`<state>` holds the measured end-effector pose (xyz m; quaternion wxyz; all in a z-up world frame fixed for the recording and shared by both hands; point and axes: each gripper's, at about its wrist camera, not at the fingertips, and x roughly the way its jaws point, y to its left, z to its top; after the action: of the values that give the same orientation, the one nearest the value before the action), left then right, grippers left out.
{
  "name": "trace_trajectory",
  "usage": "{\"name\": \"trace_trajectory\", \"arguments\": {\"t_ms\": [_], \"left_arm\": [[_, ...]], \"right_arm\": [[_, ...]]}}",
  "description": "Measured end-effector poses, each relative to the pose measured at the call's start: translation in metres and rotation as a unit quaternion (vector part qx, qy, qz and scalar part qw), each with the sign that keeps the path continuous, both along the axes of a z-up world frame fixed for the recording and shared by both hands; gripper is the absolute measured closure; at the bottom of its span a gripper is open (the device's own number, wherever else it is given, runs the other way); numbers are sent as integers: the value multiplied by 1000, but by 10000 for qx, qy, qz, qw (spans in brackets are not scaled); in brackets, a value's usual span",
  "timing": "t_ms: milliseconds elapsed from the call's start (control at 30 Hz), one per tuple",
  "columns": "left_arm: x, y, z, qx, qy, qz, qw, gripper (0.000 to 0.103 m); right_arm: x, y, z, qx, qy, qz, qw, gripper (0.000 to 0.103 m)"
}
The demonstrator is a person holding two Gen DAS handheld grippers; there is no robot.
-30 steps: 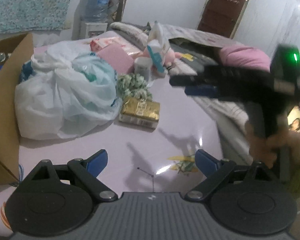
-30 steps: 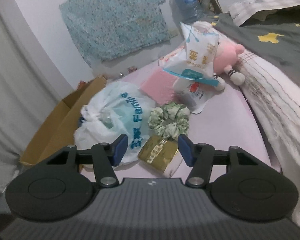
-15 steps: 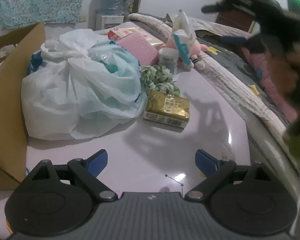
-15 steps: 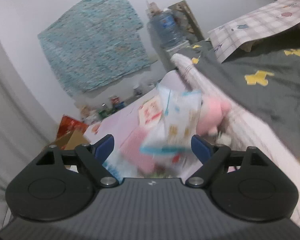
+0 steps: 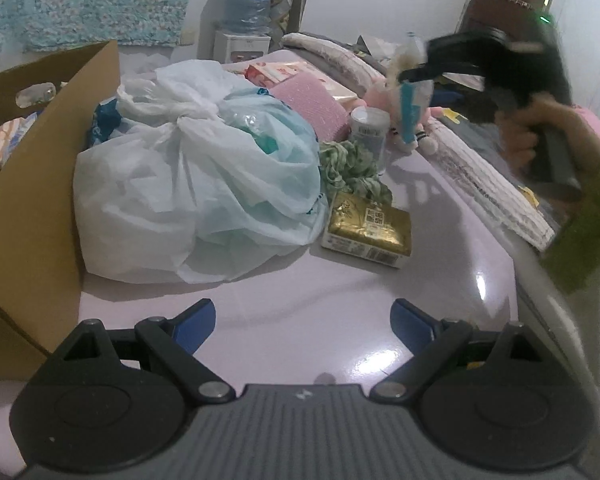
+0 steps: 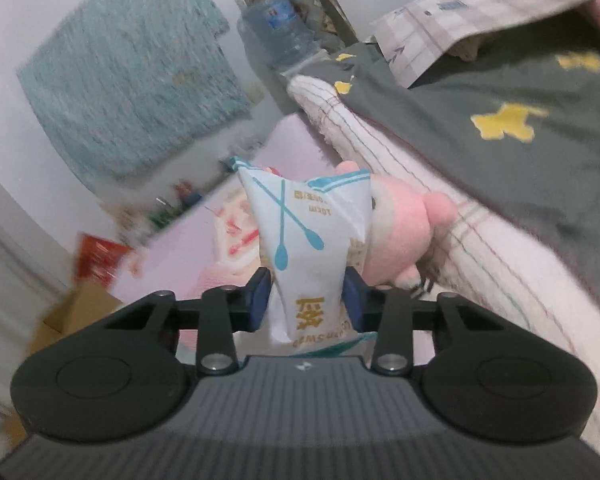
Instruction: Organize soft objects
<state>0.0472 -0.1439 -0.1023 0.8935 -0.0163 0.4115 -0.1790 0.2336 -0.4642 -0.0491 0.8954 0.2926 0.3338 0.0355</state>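
Observation:
A white cotton swab bag [image 6: 306,240] with teal swab drawings stands between the blue pads of my right gripper [image 6: 306,300]. The jaws are closing and pinch its lower part. A pink plush toy [image 6: 400,232] lies right behind it against the bed edge. In the left wrist view a hand holds the right gripper [image 5: 420,68] at the far right, on the swab bag [image 5: 410,100]. My left gripper [image 5: 302,320] is open over the pale table [image 5: 340,292], with nothing between its fingers. A green scrunchie [image 5: 348,164] lies beside a knotted white plastic bag [image 5: 188,192].
A gold box [image 5: 368,228] lies in front of the scrunchie. Behind it are a small jar [image 5: 368,132] and a pink pad [image 5: 312,104]. A cardboard box [image 5: 40,184] with cloth inside stands at the left. The bed with a grey blanket [image 6: 500,120] borders the table on the right.
My right gripper moved away from the gold box toward the swab bag, opened wide, then closed on the bag. The left gripper drifted slightly forward and stayed open.

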Motion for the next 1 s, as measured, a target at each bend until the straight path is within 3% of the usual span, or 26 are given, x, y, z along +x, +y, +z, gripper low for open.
{"name": "trace_trajectory", "arguments": {"t_ms": [167, 333, 533, 667, 767, 833, 1000], "left_arm": [[-10, 0, 8, -191, -78, -169, 9996, 8], [-23, 4, 14, -252, -87, -420, 9988, 8], [-46, 13, 18, -187, -55, -606, 9980, 8], [-57, 20, 24, -93, -201, -589, 9980, 8], [-59, 27, 27, -182, -393, -448, 9981, 8], [-57, 27, 26, -235, -473, -368, 9979, 13], [-44, 14, 19, -132, -536, -529, 9971, 36]], "right_arm": [[-60, -32, 7, 1086, -330, 129, 9935, 67], [-129, -30, 3, 1679, 8, 804, 9825, 66], [-173, 14, -34, 2725, 332, 1599, 9482, 66], [-166, 55, -61, 2702, 684, 1769, 9440, 66], [-161, 81, -76, 3116, 774, 1931, 9272, 66], [-156, 97, -78, 3008, 775, 1987, 9295, 66], [-143, 96, -89, 2733, 949, 1698, 9420, 63]]}}
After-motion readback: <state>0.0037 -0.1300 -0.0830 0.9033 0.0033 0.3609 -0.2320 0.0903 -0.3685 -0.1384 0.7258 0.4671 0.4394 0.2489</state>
